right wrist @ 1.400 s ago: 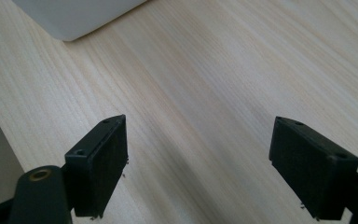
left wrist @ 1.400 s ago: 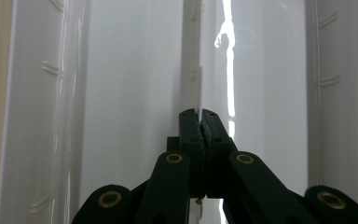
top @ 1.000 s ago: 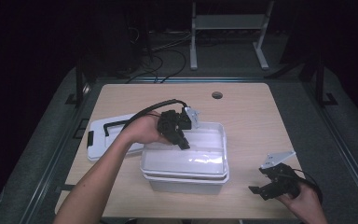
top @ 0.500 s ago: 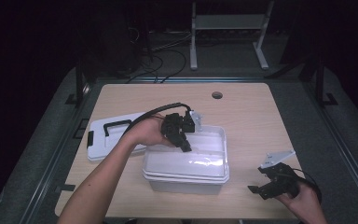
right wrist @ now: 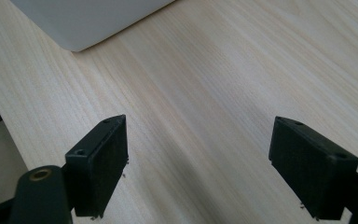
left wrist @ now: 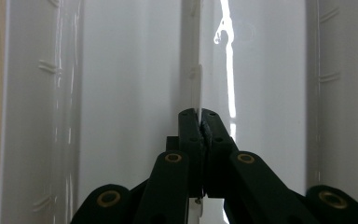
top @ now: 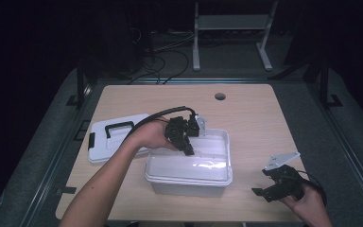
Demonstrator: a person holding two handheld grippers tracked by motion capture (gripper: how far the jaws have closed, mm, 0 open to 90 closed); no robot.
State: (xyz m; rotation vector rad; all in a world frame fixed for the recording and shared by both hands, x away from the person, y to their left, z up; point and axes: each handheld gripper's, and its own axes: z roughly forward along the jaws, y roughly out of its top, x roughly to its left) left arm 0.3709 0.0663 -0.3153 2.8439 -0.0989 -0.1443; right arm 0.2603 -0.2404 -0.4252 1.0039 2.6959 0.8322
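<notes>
Clear, shallow rectangular plastic bin (top: 189, 165) sits on the light wooden counter (top: 250, 118), near the middle and toward the person's edge. Its open top faces up.

Left tongs (top: 188, 150) come in over the bin's far left corner, pointed down at the rim. In the left gripper view the two black jaws are clenched together on the thin upright edge of the bin wall (left wrist: 194, 70), which runs straight up from between the pads; the wall is pinched, with no gap visible. A black cable (top: 160, 115) loops from the tongs back over the person's left hand (top: 151, 135).

White flat plastic lid with a black carry handle (top: 116, 136) lies flat on the counter just left of the bin, partly behind the left forearm. Cannot tell if it touches the bin.

Right tongs (top: 276, 187) are held low over the counter's near right corner, well apart from the bin. Right gripper view: jaws released, spread wide, nothing between them but bare wood grain; a pale corner of the bin (right wrist: 88, 18) shows at upper left.

Small round hole (top: 220, 96) in the counter near its far edge.
</notes>
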